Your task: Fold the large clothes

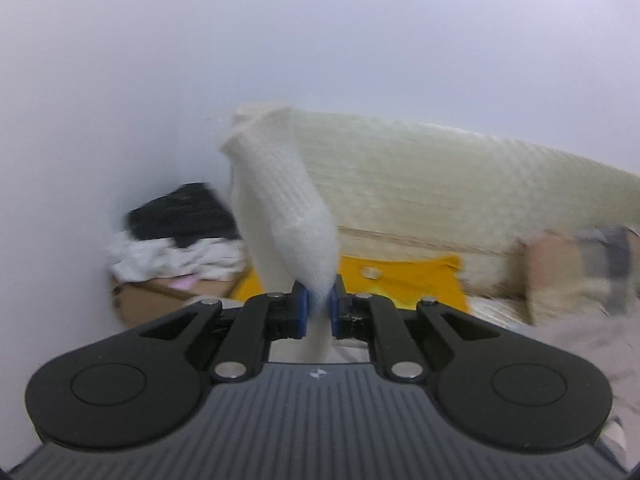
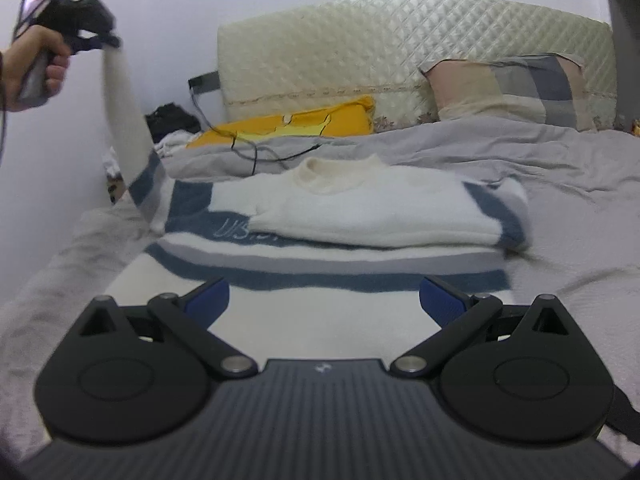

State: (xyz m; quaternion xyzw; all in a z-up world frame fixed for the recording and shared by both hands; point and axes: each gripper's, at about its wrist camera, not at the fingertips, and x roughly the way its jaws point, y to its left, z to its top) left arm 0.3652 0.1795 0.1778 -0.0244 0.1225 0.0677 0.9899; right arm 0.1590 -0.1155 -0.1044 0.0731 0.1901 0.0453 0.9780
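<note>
Right gripper (image 2: 324, 300) agape over sweater (image 2: 360, 216) lettered "U.S."; left gripper (image 1: 319, 312) clamps sleeve (image 1: 280, 200)

There is one sweater (image 2: 360, 216) on the bed, white with blue stripes. There are two grippers, the left gripper (image 1: 319, 308) and the right gripper (image 2: 324, 300). One yellow cushion (image 2: 288, 124) and one checked pillow (image 2: 508, 88) sit behind.

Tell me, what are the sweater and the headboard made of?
Sweater: probably soft knitted wool or fleece; its surface looks fuzzy, and the sleeve shows ribbed knit. Headboard: seemingly padded fabric or vinyl; it is cream, slightly shiny, with stitched diamond quilting.
</note>
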